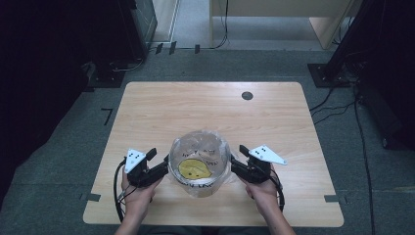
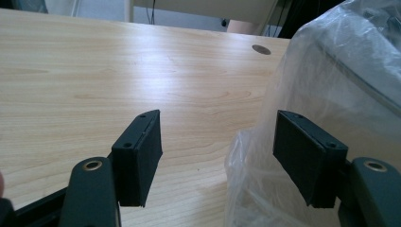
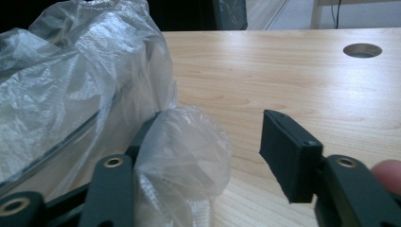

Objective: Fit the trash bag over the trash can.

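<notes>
A round bowl (image 1: 199, 164) wrapped in a clear plastic bag stands at the front middle of the wooden table (image 1: 195, 107), with something yellow (image 1: 194, 168) inside. My left gripper (image 1: 159, 160) is at the bowl's left side and my right gripper (image 1: 238, 157) at its right. In the left gripper view the jaws (image 2: 217, 137) stand apart, and the crinkled plastic (image 2: 331, 61) bulges in beside the right-hand jaw without being pinched. In the right gripper view the jaws (image 3: 213, 127) are also apart; a fold of plastic (image 3: 85, 61) drapes over the left-hand jaw.
A round cable hole (image 1: 247, 95) sits near the table's far edge. Bare tabletop stretches beyond the bowl. Dark stands and cables (image 1: 337, 103) surround the table on the grey floor, and a light wooden desk (image 1: 279, 10) stands at the back.
</notes>
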The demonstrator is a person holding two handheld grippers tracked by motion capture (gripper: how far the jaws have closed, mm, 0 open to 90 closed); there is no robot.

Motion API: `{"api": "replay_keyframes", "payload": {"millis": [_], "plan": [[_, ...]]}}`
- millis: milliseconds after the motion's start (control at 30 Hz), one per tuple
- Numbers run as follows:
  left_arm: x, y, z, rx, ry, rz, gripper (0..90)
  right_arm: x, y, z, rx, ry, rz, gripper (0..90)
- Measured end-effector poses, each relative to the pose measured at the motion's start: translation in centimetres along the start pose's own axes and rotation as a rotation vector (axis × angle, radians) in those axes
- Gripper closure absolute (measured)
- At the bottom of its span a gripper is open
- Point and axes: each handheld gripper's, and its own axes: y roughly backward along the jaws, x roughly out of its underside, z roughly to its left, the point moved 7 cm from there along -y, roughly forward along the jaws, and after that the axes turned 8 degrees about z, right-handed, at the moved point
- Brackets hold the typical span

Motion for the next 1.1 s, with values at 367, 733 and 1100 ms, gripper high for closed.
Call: {"api": "replay_keyframes", "payload": {"millis": [367, 733, 1100], "plan": [[3.7, -3.3, 0.8, -0.038, -0.033, 0.141, 75.8, 3.7, -1.4, -1.3, 0.086, 0.033, 0.256, 18.6], [4.9, -3.5, 1.1, -0.034, -0.034, 0.165, 89.6, 3.7, 0.3, -1.3, -0.029, 0.021, 0.150, 39.3], [5.3, -3.3, 1.2, -0.036, -0.048, 0.161, 90.0, 3.0, 2.5, -0.9, -0.040, -0.017, 0.069, 45.8]]}}
